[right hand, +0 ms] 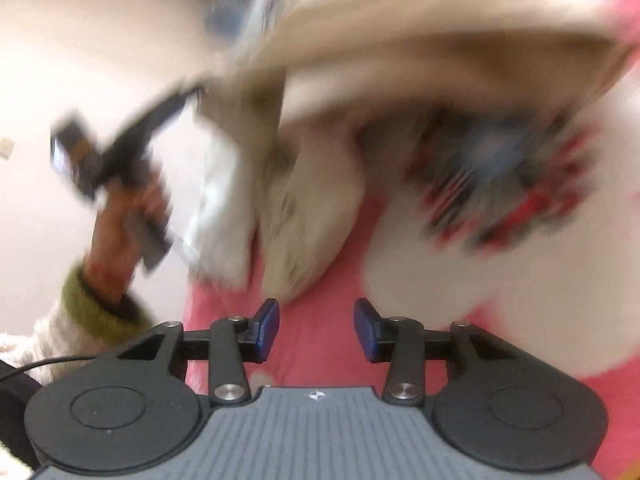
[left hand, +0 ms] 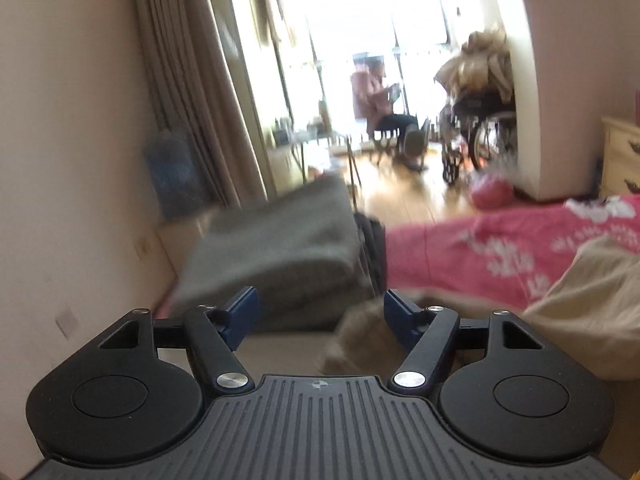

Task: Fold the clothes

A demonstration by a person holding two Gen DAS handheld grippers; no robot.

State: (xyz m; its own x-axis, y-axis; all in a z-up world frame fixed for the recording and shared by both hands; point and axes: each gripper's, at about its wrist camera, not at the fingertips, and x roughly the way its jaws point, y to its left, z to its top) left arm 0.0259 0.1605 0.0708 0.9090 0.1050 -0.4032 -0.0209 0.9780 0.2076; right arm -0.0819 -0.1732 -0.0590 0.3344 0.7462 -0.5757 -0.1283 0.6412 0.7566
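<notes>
In the left wrist view the left claw stood with its blue pads wide apart and nothing pressed between them; a blurred fold of beige garment lay just beyond the pad at 3 o'clock, touching neither pad as far as the blur allowed. That garment spread toward 3 o'clock over a pink bedspread with a white pattern. At 11 o'clock from the claw lay a grey folded blanket, and beyond it a beige curtain hung beside a bright window. Far off at 12 o'clock a person sat on a chair, with a wheelchair at 1 o'clock. In the right wrist view the right claw was parted too, its pads empty above the pink bedspread. Just past it, at 12 o'clock, the beige garment hung in blurred folds, apart from the pads. At 2 o'clock a white piece with a red and dark print lay on the bed. At 10 o'clock a hand in a green-cuffed sleeve held the other gripper.
</notes>
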